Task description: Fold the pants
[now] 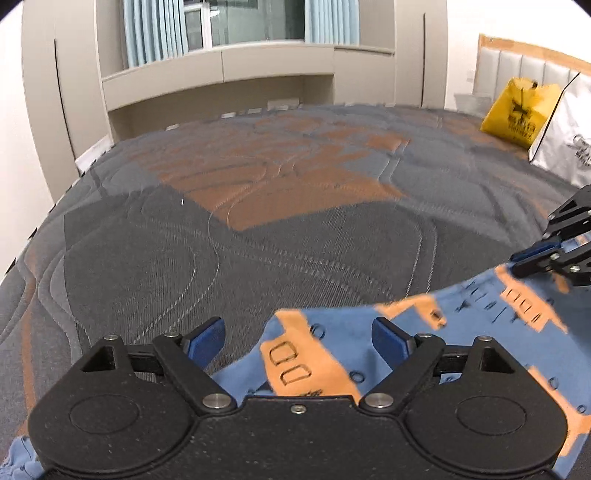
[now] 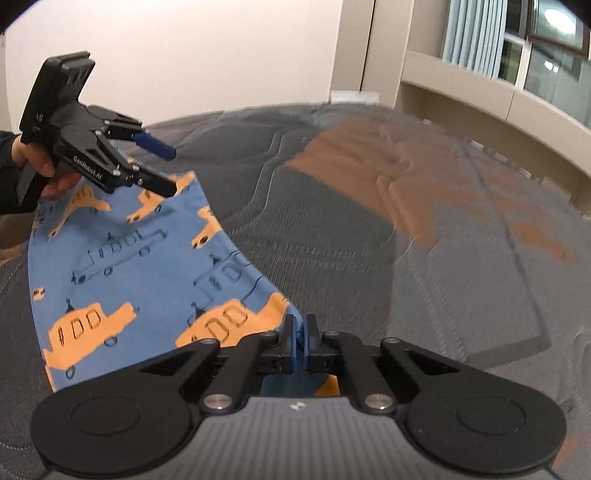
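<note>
— Right gripper (image 2: 300, 328): what's it doing?
— Its blue pads are pressed together on the pants' (image 2: 140, 280) near corner, pinching the cloth edge right at the tips.

— And the left gripper (image 1: 299, 338)?
— Jaws wide apart. In its own view the pants lie between and under the pads, but neither pad presses on the cloth. From the right wrist view it hangs over the far edge of the pants, tilted down, with a hand (image 2: 44, 166) round its grip.

— Where are the pants, exactly?
— Spread on the bed (image 1: 258, 240), near the front of it. Blue cloth with orange cars and outlined cars. They lie mostly flat; the edge runs in a curve from one gripper to the other.

— Anything else on the bed?
— A yellow bag (image 1: 517, 110) and a white bag (image 1: 565, 136) at the far end by the headboard (image 1: 524, 70), well apart from the pants.

— Behind that?
— A window with pale blue curtains (image 1: 151, 29).
</note>
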